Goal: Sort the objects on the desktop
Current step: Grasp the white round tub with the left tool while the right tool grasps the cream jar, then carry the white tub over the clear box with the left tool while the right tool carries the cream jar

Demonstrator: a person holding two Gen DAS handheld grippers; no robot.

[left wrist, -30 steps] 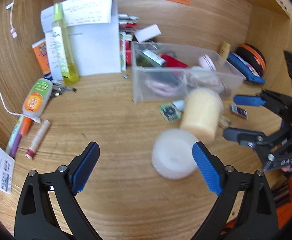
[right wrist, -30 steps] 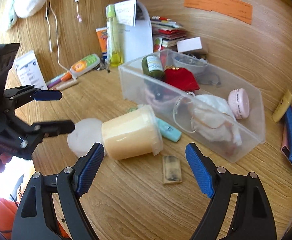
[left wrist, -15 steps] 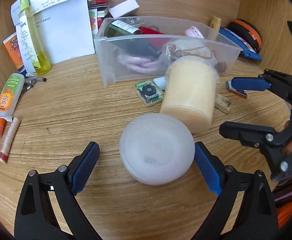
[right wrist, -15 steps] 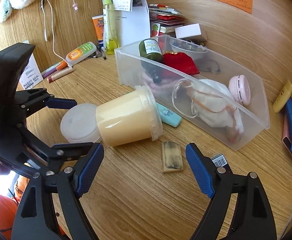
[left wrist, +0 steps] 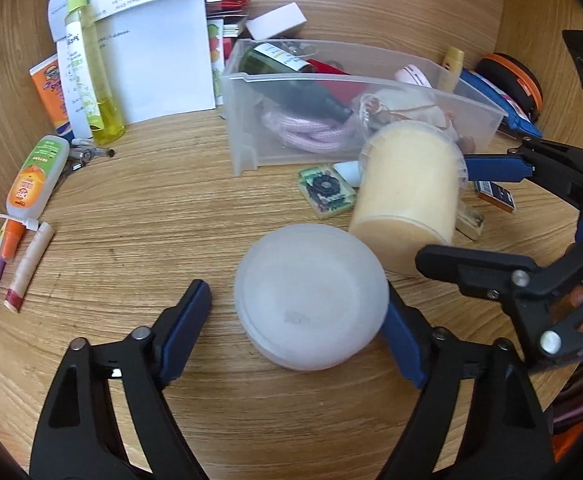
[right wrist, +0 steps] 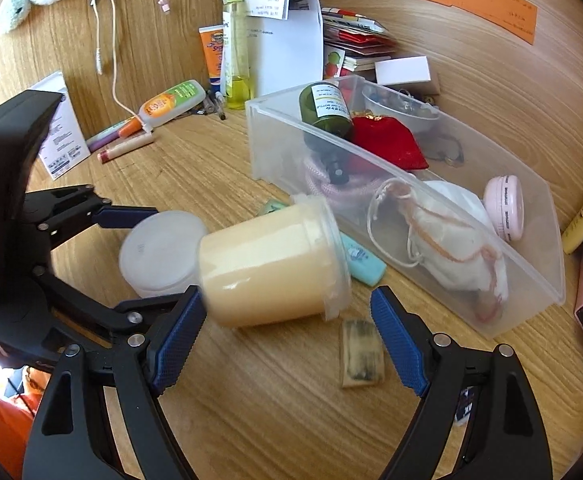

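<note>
Frosted tub (left wrist: 310, 297) btwn open left hand-held gripper (left wrist: 297, 316) fingers.

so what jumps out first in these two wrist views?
The cream-filled tub lying on its side mid-desk, with its frosted lid right beside it. Each sits between open jaws: the tub in the right gripper, the lid in the left gripper. Behind them, the clear bin crammed with a dark green bottle, a red pouch and pink cord.

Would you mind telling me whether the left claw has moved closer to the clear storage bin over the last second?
Yes. The left claw has advanced toward the clear bin, now straddling the white round container.
</note>
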